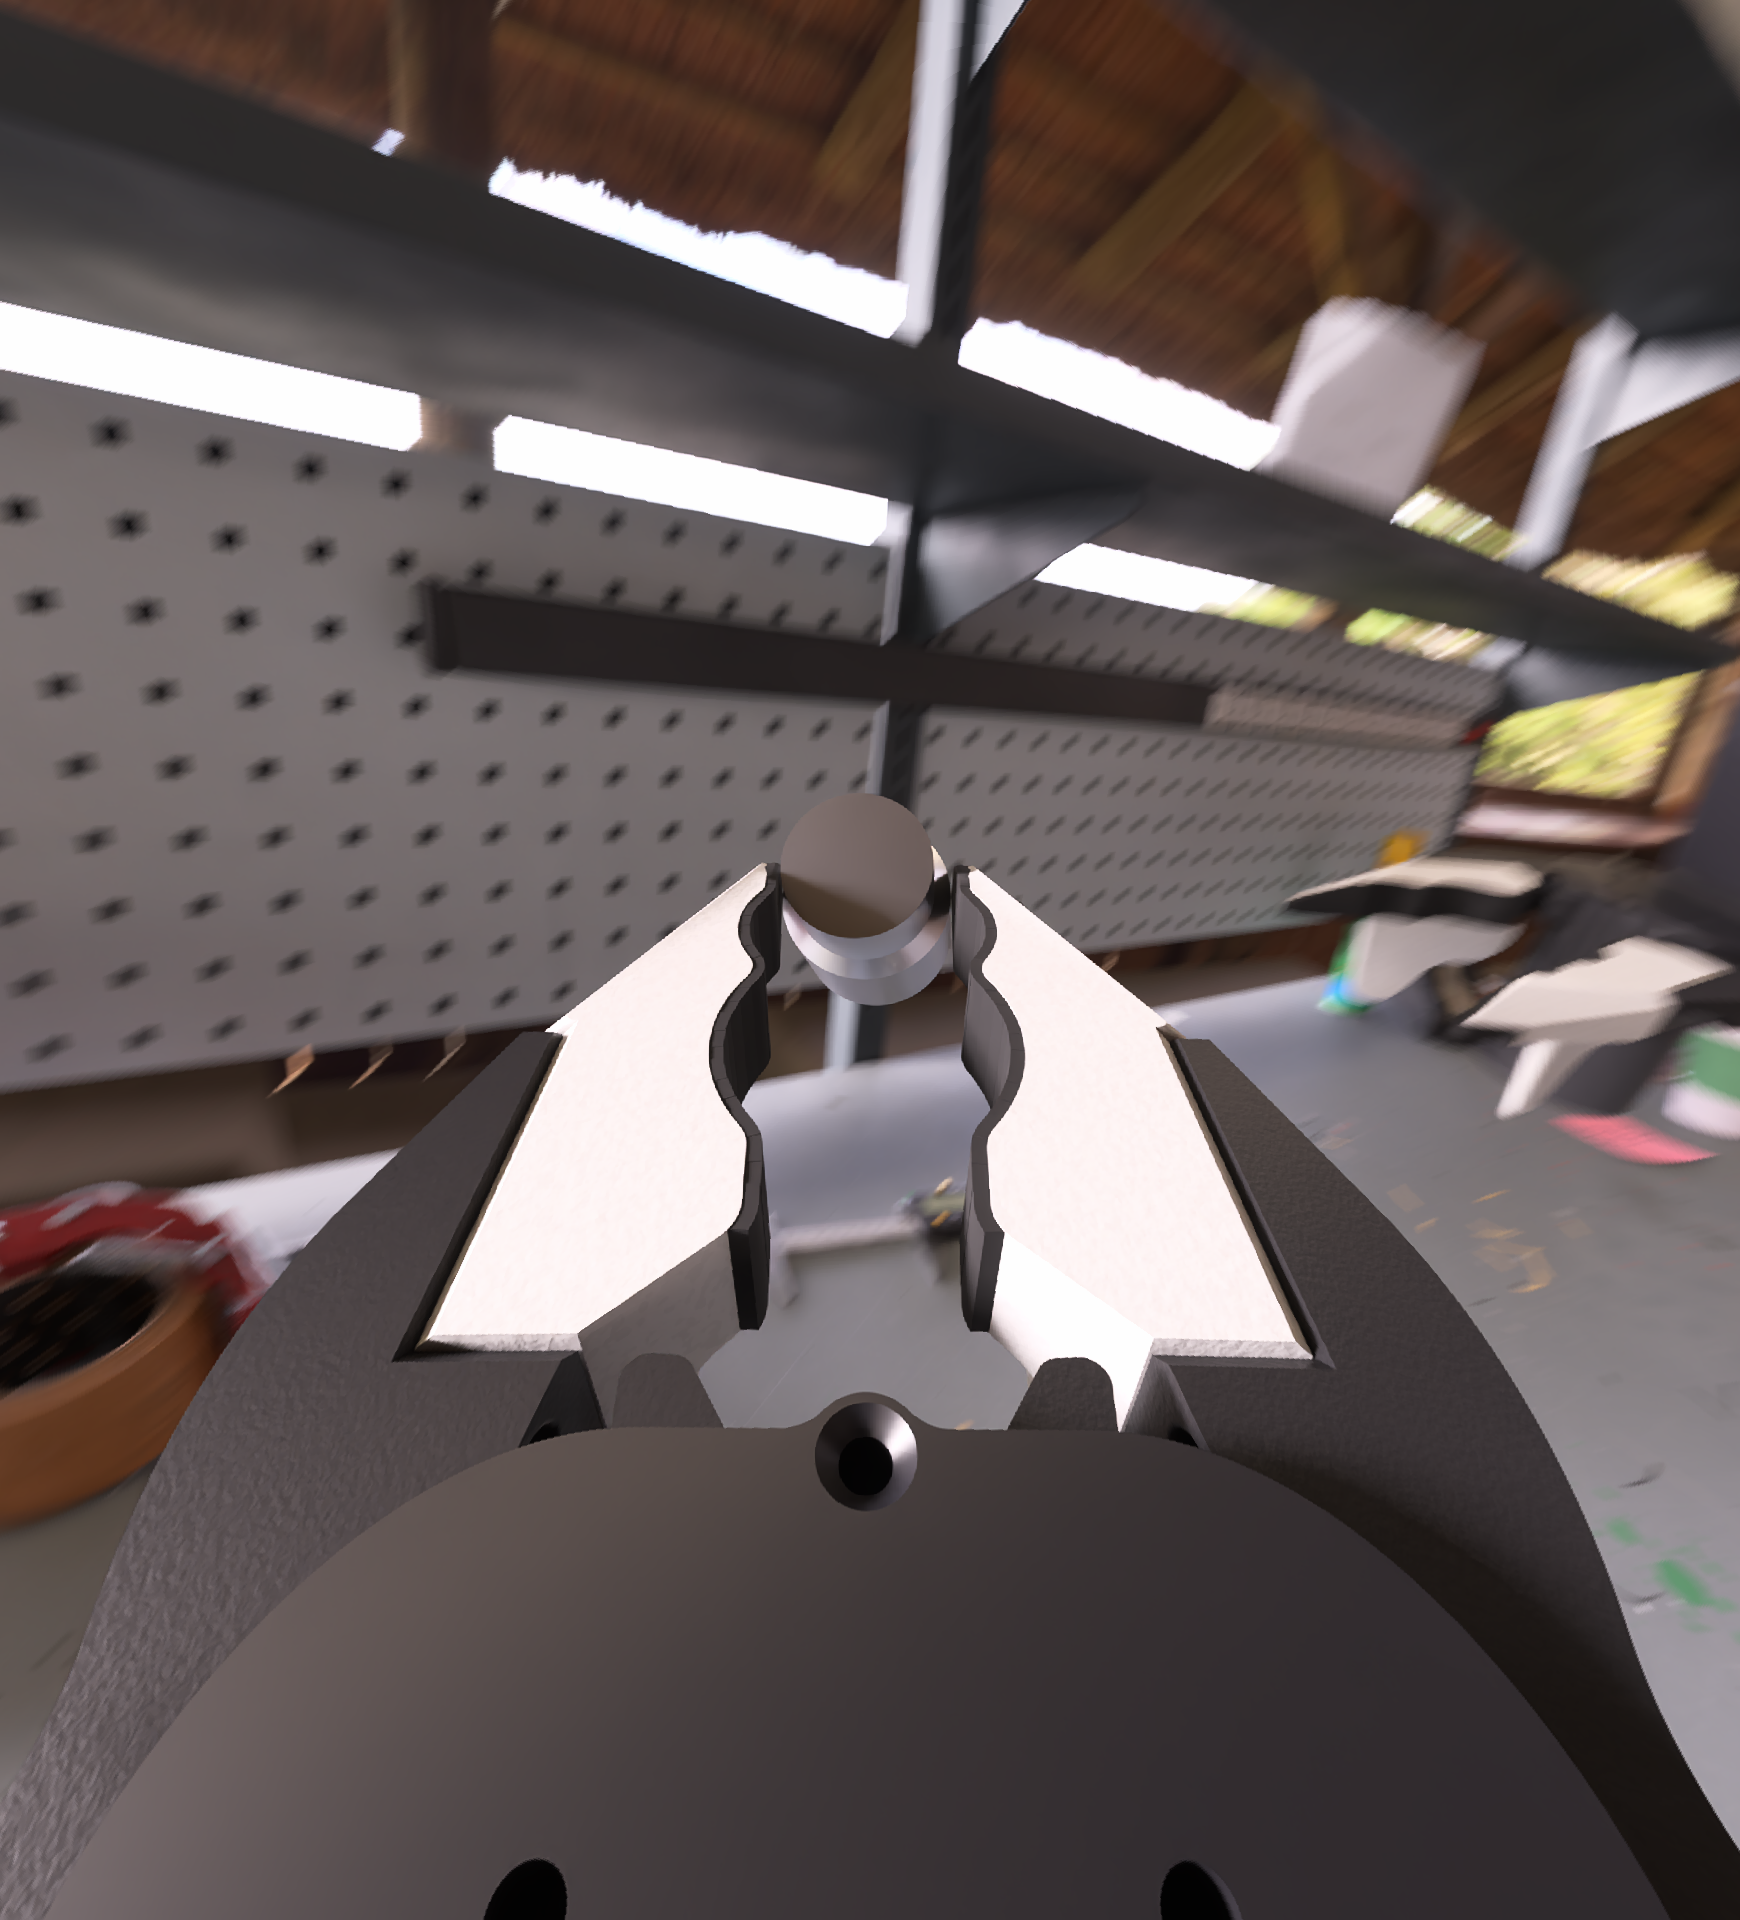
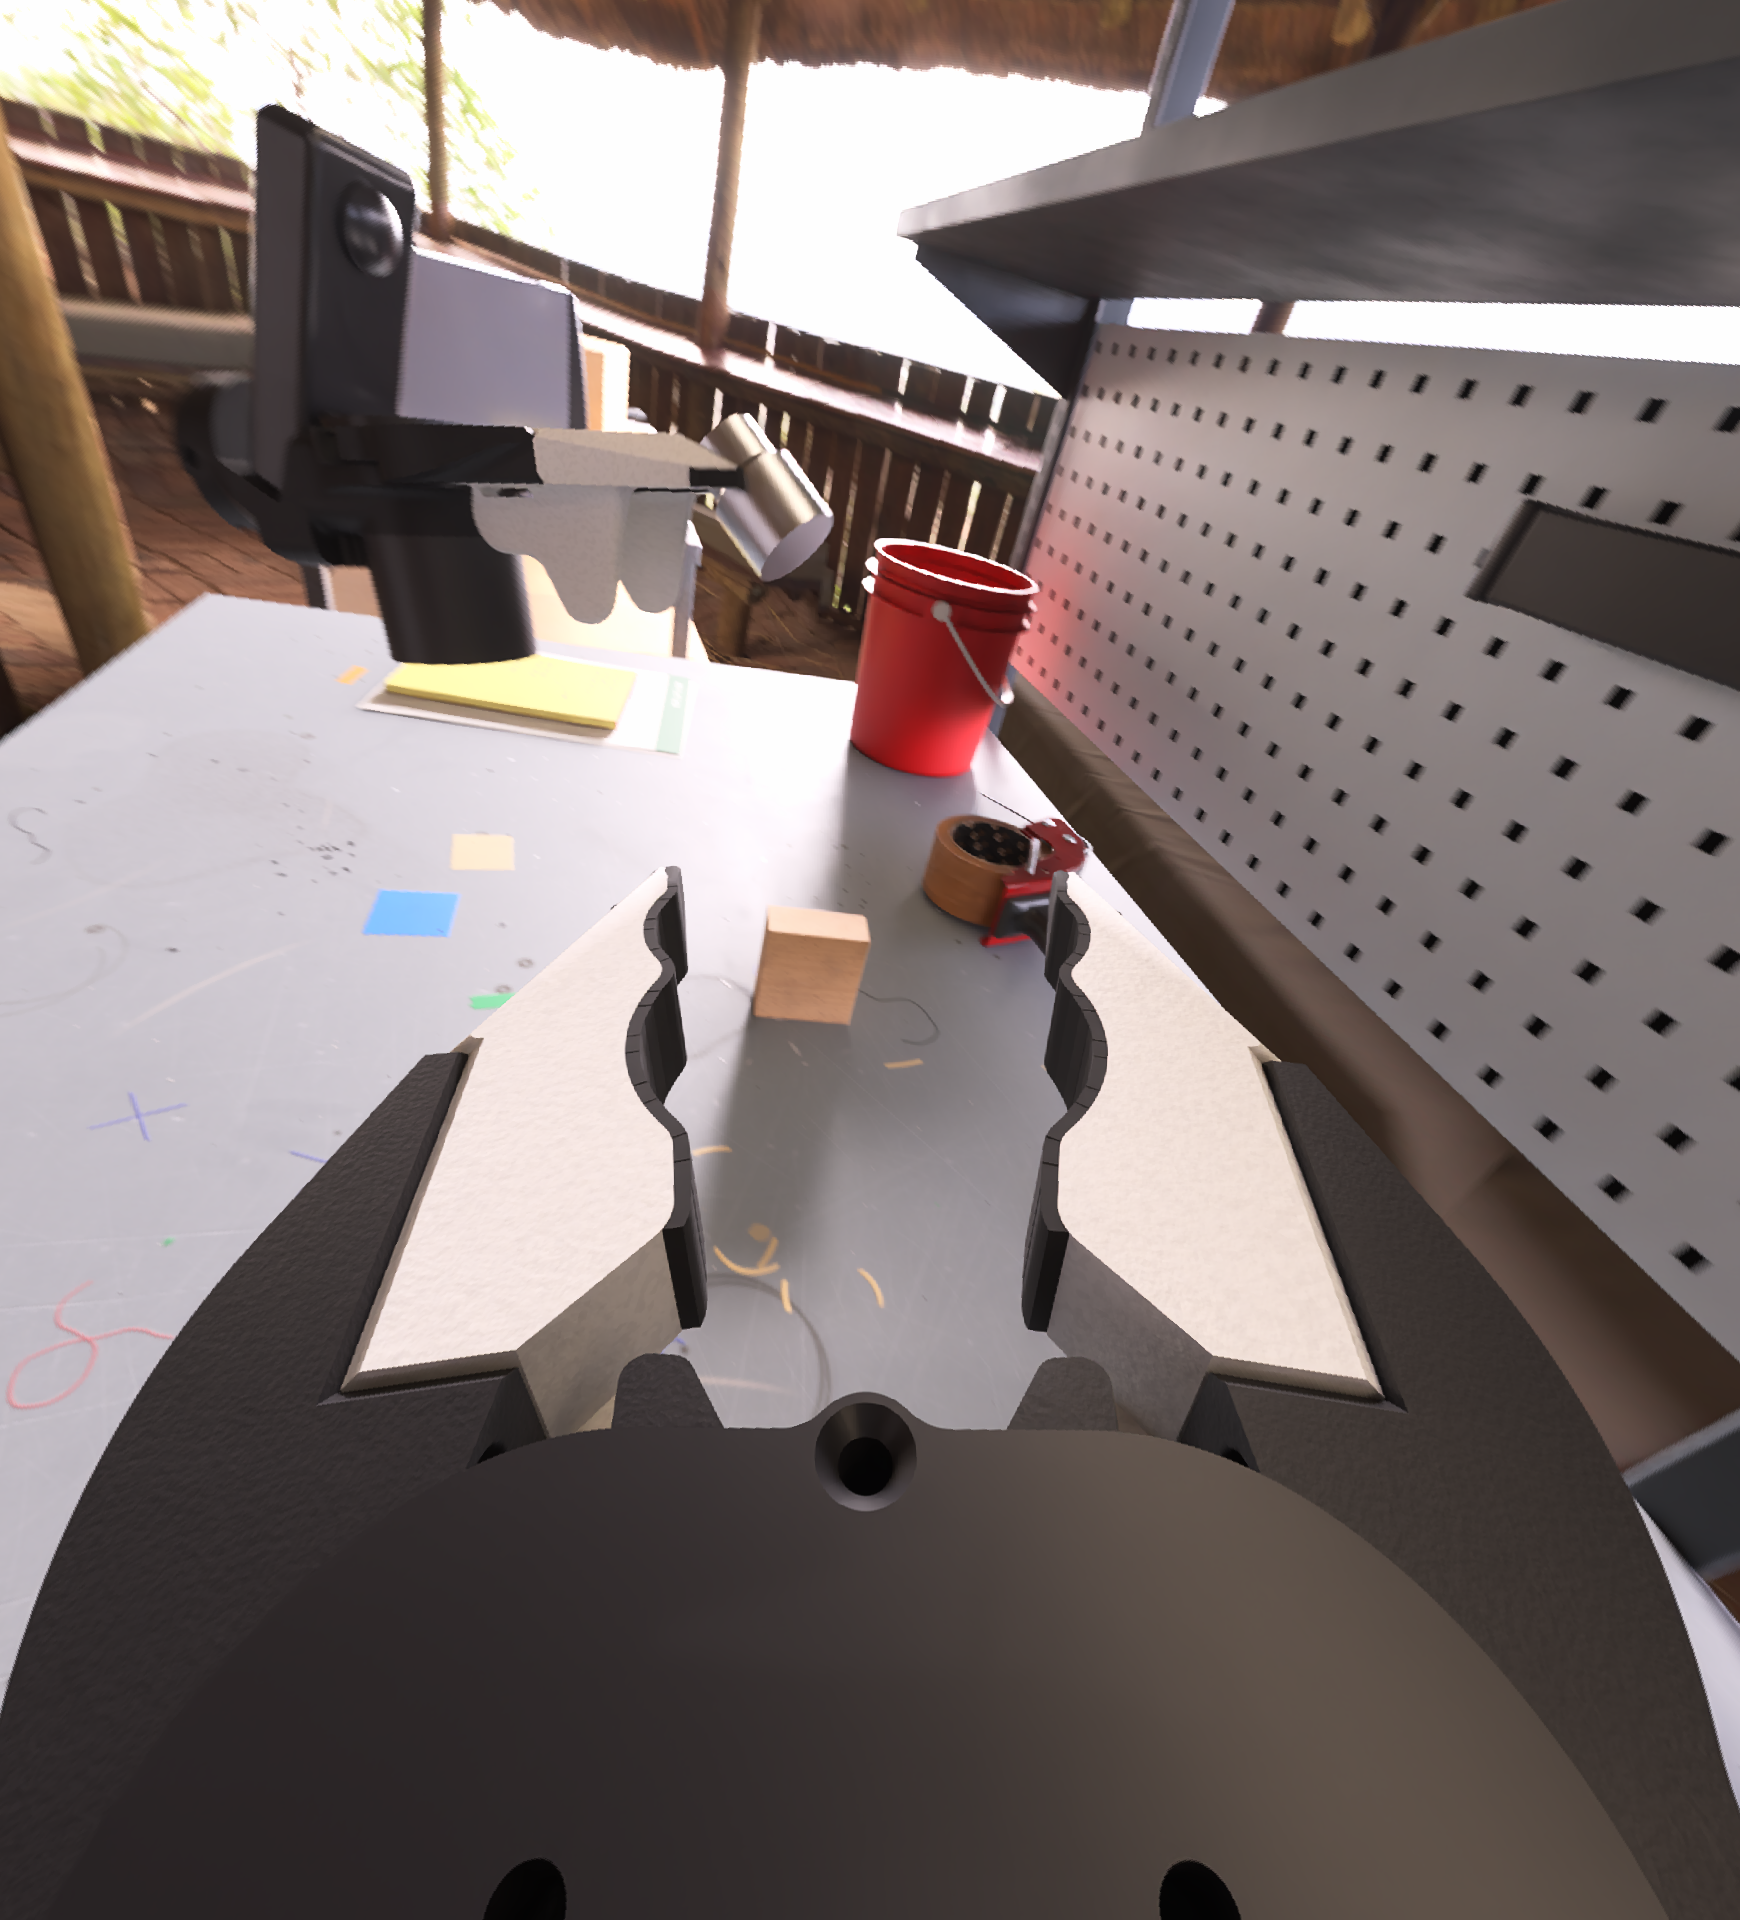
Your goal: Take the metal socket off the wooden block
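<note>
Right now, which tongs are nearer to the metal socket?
Left. The left tongs are shut on the metal socket at their tips, up in the air. The right tongs are open and apart from it, low over the table near the wooden block.

Left gripper [image 1: 864, 883]: I see a dark grey textured body, white finger plates, wavy black inner pads, one round recessed screw hole | Right gripper [image 2: 866, 909]: I see the same shapes and colours.
</note>
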`<state>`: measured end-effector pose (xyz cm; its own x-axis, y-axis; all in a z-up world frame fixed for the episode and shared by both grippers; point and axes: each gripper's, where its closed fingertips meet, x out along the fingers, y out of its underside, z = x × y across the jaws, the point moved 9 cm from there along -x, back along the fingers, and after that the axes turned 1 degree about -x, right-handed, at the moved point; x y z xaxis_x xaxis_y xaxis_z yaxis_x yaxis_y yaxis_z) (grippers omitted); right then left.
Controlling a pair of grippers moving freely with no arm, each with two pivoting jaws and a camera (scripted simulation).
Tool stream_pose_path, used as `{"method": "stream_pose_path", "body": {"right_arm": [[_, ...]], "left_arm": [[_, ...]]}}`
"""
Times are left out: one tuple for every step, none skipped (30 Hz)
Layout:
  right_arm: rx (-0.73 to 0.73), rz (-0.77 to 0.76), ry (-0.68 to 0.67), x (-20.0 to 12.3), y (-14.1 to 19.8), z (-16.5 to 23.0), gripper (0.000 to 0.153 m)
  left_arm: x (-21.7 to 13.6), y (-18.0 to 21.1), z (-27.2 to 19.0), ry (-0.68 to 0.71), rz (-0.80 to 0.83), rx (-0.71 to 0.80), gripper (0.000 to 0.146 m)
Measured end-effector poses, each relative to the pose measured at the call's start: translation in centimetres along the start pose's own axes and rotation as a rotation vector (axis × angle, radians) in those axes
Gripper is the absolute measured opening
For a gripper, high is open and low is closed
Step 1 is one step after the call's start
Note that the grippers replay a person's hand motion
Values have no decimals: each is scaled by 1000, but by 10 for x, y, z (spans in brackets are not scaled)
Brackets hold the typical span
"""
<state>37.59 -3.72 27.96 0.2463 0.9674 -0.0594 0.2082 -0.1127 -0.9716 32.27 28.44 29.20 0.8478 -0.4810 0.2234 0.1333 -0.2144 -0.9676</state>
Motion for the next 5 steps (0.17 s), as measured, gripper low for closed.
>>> {"method": "stream_pose_path", "body": {"right_arm": [[7,-16,-18,4,0,2,72],[16,-35,-32,7,0,3,73],[30,-58,-44,10,0,4,75],[51,-89,-55,14,0,5,76],[76,-120,-63,17,0,5,76]], "left_arm": [[1,-3,-4,62,-56,-25,33],[3,-5,-8,118,-105,-49,33],[5,-6,-12,169,-151,-73,33],[7,-8,-16,220,-189,-97,32],[9,-8,-19,272,-216,-119,32]]}}
